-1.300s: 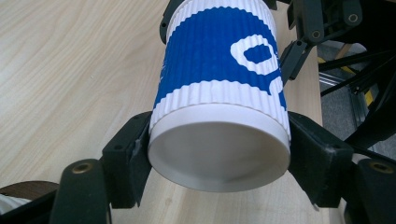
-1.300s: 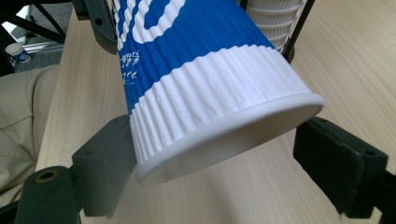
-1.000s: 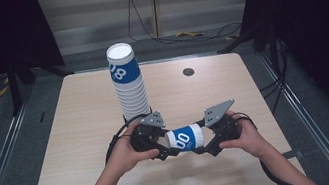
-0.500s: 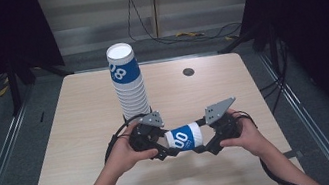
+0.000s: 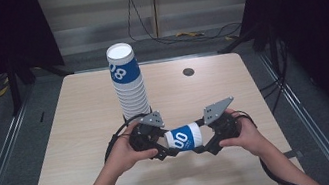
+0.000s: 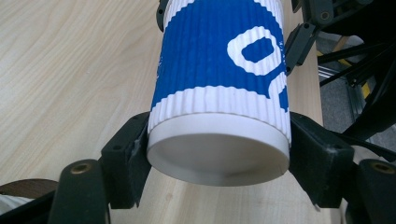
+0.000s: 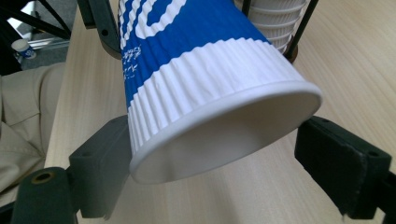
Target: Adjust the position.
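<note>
- The left gripper (image 5: 161,150) has its jaws drawn in narrow on the base end of a blue-and-white paper cup (image 5: 184,138); in the left gripper view both pads press the ribbed wall just above the cup's (image 6: 219,79) bottom.
- The right gripper (image 5: 210,144) sits at the cup's open rim. In the right gripper view the near pad touches the cup (image 7: 205,79) wall, while the other pad stands a little off the rim, so the jaws are parted and not clamped.
- The cup lies on its side between the two grippers, held just above the surface (image 5: 83,136) near its front edge.
- A tall stack of cups (image 5: 128,83) stands upright behind the left hand (image 5: 123,152).
- Hard to read: the cup's printed figures are cut off in both gripper views, and the stack's foot is hidden behind the left gripper.
</note>
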The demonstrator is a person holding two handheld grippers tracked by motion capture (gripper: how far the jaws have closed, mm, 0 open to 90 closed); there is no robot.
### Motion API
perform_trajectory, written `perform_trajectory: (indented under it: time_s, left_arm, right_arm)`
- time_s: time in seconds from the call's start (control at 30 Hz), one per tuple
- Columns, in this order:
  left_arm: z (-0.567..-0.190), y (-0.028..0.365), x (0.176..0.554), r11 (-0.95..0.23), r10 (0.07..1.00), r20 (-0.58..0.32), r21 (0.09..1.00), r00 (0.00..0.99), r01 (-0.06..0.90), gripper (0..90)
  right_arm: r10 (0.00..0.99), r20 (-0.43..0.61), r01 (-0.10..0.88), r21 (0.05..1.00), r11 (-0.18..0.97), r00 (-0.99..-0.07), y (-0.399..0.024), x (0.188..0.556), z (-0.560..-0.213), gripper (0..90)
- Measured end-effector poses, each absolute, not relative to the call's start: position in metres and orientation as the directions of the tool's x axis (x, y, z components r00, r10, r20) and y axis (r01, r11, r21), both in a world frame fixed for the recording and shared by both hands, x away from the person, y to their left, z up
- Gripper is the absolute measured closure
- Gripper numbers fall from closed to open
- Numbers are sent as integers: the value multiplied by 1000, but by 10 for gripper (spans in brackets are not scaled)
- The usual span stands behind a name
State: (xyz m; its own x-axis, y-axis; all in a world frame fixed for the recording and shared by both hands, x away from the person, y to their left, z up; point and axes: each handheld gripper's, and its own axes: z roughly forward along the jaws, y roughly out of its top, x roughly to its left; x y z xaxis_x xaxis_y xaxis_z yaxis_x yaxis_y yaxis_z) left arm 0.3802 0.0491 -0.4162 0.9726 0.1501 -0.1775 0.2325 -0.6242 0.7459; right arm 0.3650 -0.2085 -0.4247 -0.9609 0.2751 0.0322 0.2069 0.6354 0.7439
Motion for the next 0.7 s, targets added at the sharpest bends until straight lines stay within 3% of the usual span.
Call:
perform_trajectory:
  time_s: [0.37, 0.7]
  left_arm:
    - [-417, 49, 380, -619, 143, -180, 751, 973, 230, 288]
    - [-421, 48, 378, -641, 128, -145, 743, 981, 193, 287]
  right_arm:
    - [269, 80, 238, 742, 626, -960, -209, 367, -427, 115]
    - [259, 20, 198, 700, 686, -966, -205, 365, -422, 159]
